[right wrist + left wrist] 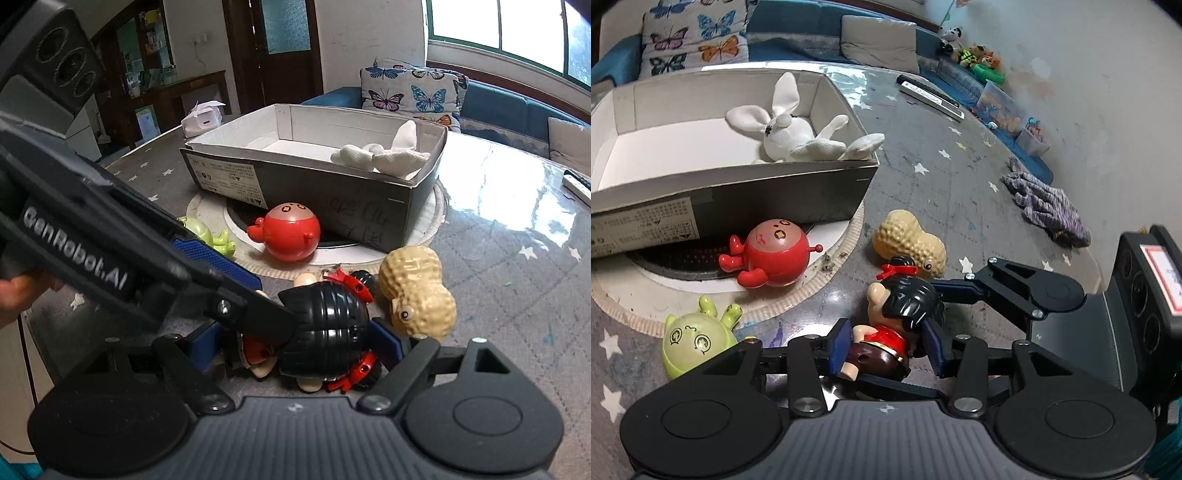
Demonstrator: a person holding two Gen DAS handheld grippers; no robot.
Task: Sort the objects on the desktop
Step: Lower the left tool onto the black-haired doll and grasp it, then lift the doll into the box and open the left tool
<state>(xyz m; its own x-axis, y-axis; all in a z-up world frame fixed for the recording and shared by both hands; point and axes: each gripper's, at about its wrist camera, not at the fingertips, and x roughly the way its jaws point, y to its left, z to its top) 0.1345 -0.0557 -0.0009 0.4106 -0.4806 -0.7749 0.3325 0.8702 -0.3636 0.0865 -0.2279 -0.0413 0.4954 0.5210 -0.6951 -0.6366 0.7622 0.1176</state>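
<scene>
**Doll figure between both grippers, box waiting**

Grey star-print tabletop point(960, 177), glossy, with a sofa and butterfly cushion behind. We note the open cardboard box point(738, 192) at upper left of the left-wrist view; a white plush rabbit point(790, 136) already lies inside it, one leg hanging over the rim.

Unsorted on the table: red round toy point(772, 254) just below the box, green round toy point(690, 336) at lower left, peanut toy point(908, 240) at centre.

Black-haired doll figure point(897, 317) lies on the table at lower centre. Left gripper point(886, 343) straddles its red torso, pads point(840, 343) apart and not pressing: released. Right gripper point(295, 343) brackets the head; whether its pads press, we cannot tell.

Risks, as we judge them:
- both tools crowd one toy; linkages could collide or knock it aside;
- the smooth round head could squirt out of a pinch;
- the peanut sits just beside the doll and could be nudged.
</scene>
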